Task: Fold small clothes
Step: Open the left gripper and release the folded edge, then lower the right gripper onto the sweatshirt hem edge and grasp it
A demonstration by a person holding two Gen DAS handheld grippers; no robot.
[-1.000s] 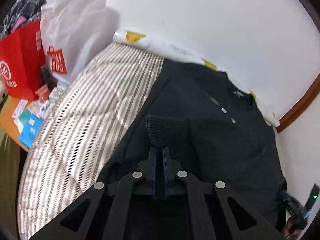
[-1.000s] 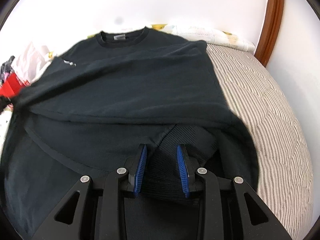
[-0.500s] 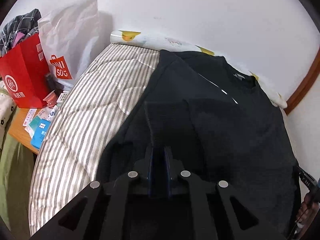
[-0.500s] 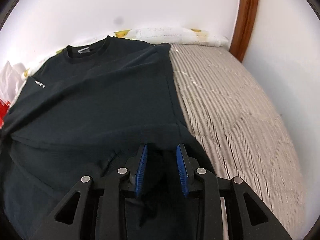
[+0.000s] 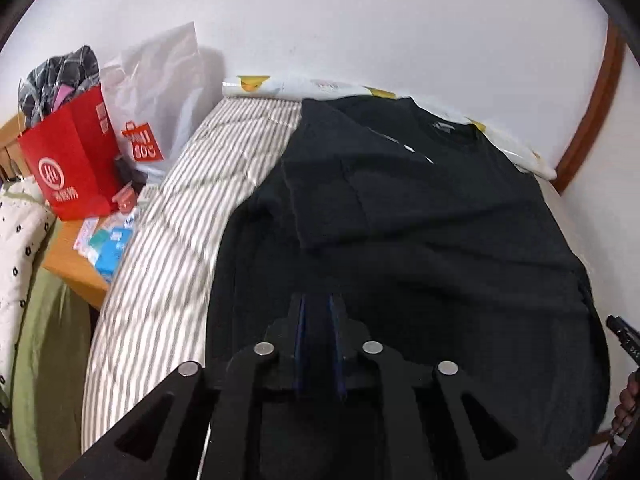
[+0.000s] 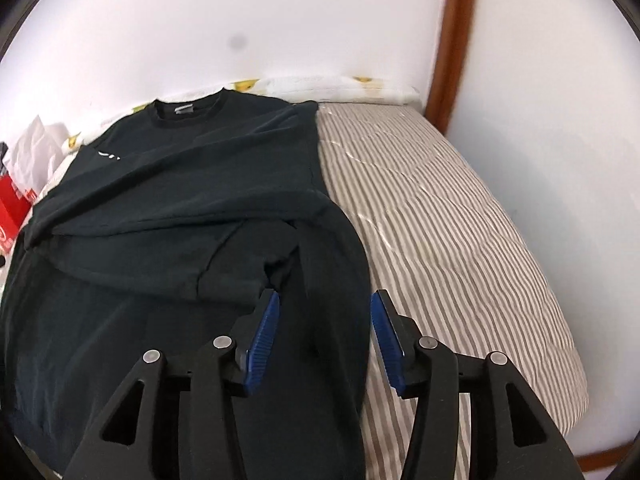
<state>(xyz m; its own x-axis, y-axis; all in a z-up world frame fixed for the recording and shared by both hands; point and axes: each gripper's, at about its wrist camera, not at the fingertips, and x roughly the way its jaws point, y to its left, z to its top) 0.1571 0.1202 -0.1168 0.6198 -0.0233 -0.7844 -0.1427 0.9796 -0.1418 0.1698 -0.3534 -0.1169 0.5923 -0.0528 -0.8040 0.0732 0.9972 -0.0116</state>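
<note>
A black long-sleeved top (image 5: 440, 216) lies flat on a striped quilt (image 5: 176, 240), collar toward the wall, both sleeves folded in over the body. It also shows in the right wrist view (image 6: 180, 208). My left gripper (image 5: 317, 312) hovers over the top's lower left part with its blue pads slightly apart and nothing between them. My right gripper (image 6: 323, 312) is wide open over the top's right edge, holding nothing.
A red paper bag (image 5: 72, 160) and a white plastic bag (image 5: 156, 92) stand left of the bed, with small packets on a wooden surface (image 5: 80, 264). A pillow (image 6: 340, 88) lies along the wall. A wooden frame (image 6: 452, 40) runs up the right corner. The quilt (image 6: 460, 240) lies bare right of the top.
My left gripper has let go of the left cuff, which now lies folded on the body. My right gripper has opened wide and released its sleeve. Both grippers have drawn back.
</note>
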